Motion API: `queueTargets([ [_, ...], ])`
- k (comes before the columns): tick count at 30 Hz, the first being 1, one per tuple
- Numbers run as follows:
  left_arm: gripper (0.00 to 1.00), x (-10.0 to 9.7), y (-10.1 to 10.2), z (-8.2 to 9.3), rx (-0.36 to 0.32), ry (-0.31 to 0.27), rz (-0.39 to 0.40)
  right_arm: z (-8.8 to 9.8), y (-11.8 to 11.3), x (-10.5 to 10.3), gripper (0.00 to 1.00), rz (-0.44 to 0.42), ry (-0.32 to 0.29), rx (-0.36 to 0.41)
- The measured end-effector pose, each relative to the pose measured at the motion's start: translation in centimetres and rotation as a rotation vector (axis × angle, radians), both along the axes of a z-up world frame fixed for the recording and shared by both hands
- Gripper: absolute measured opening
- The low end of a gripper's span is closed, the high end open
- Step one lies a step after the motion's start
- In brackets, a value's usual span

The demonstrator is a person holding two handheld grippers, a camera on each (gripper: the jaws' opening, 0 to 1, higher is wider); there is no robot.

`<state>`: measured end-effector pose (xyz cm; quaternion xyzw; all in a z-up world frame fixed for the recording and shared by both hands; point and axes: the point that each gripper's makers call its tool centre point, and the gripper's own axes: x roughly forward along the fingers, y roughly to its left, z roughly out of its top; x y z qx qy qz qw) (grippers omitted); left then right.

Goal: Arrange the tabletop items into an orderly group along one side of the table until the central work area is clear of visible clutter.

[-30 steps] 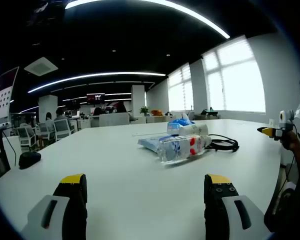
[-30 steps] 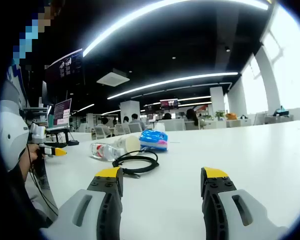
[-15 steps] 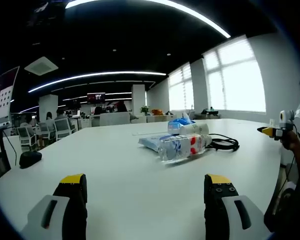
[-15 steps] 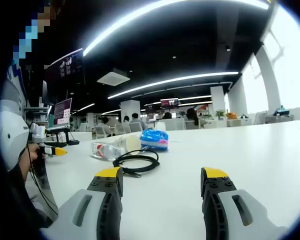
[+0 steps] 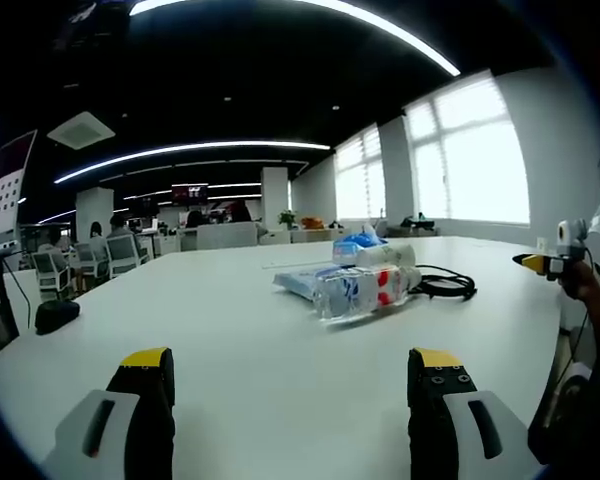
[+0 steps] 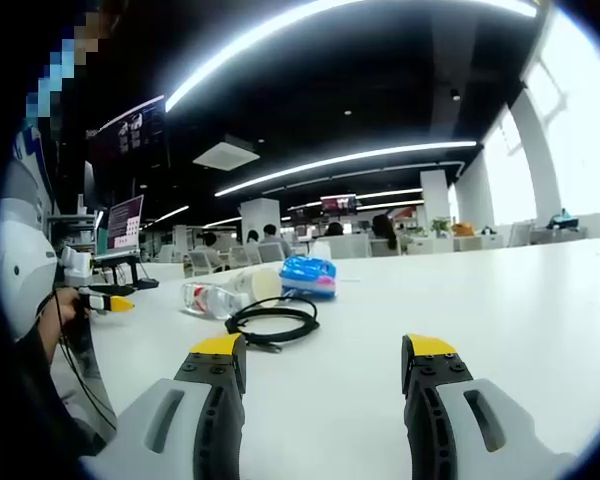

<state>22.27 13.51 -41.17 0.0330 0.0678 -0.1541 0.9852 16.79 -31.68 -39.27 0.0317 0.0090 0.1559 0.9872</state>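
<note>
On table (image 5: 230, 330): one bottle (image 5: 358, 294), one cable (image 5: 446, 286).

Paper cup (image 5: 392, 257) behind water bottle (image 5: 360, 293)

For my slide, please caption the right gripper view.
Open right gripper faces a coiled black cable on the white table.

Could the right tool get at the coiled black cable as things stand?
Probably yes: the right tool is open and holds nothing, and bare white table lies between it and the coiled black cable.
</note>
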Motion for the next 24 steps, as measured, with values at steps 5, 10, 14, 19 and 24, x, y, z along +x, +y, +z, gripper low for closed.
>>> queueTargets([
  [5,0.95,0.0,-0.2,0.1,0.021,-0.007,-0.010,0.1,-0.2,0.0,0.59,-0.004,-0.007,-0.009],
  [10,0.95,0.0,-0.5,0.0,0.027,-0.006,-0.021,0.2,-0.1,-0.1,0.58,0.000,-0.009,-0.007],
  [14,0.95,-0.1,-0.5,-0.1,0.029,-0.003,-0.022,0.0,-0.1,-0.2,0.58,-0.002,-0.004,-0.013],
  [19,0.95,-0.1,-0.5,0.1,0.031,-0.004,-0.022,0.0,0.0,-0.2,0.58,0.000,-0.005,-0.012],
  [24,0.92,-0.2,-1.2,0.4,0.051,-0.026,-0.047,0.0,-0.1,-0.2,0.54,0.000,-0.012,-0.012],
])
